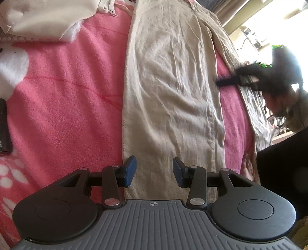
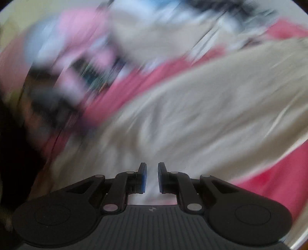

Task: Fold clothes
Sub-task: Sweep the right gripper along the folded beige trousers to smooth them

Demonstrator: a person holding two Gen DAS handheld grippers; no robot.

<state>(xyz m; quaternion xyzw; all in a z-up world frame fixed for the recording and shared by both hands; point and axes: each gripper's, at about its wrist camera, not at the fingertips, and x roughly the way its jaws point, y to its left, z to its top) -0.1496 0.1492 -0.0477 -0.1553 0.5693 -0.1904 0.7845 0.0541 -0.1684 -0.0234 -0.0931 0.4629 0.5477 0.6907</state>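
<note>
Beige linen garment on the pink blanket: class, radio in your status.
Left gripper open above beige linen garment. Right gripper nearly closed, empty. Nothing obstructing.

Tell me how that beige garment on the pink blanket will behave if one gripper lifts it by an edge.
The beige garment is creased all over, so it is probably thin, light and floppy, and would drape and sag. On the fuzzy pink blanket it may drag rather than slide.

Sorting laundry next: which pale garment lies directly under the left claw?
The beige garment, spread long on the pink blanket; the white one sits far off.
</note>
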